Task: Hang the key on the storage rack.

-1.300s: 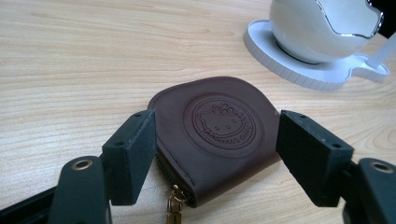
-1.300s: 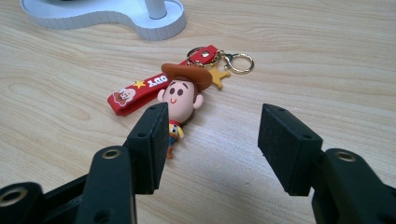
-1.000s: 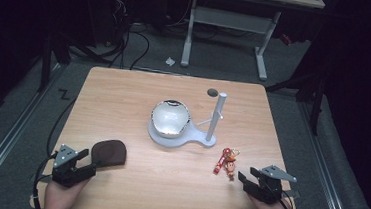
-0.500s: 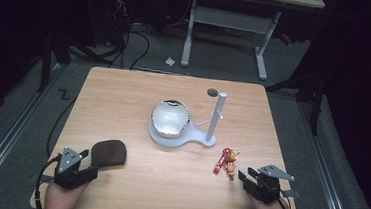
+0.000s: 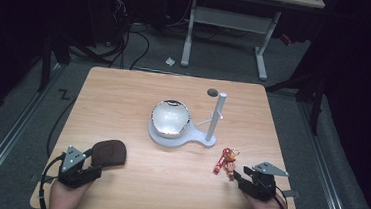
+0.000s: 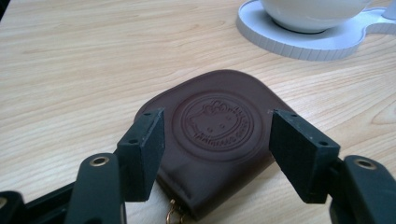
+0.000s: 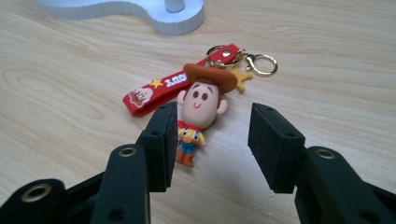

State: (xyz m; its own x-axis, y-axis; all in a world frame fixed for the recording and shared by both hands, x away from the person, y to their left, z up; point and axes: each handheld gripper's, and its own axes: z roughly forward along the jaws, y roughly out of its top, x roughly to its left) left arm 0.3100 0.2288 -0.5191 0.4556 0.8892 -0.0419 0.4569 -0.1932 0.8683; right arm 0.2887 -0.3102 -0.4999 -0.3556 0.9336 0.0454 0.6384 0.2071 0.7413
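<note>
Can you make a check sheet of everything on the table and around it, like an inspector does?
Surface: wooden table, flat, with a round hole near the far edge.
Job's things: brown leather pouch at the near left; cowboy keychain with red strap at the near right.
Clutter: white stand with upright post and shiny bowl, centre.
Grippers: left tool open, its jaws either side of the pouch; right tool open, jaws just opening, the cowboy figure between them, not squeezed.
Cables: black ones trail on the floor behind the table.
Surroundings: dark room, grey desk legs beyond.
</note>
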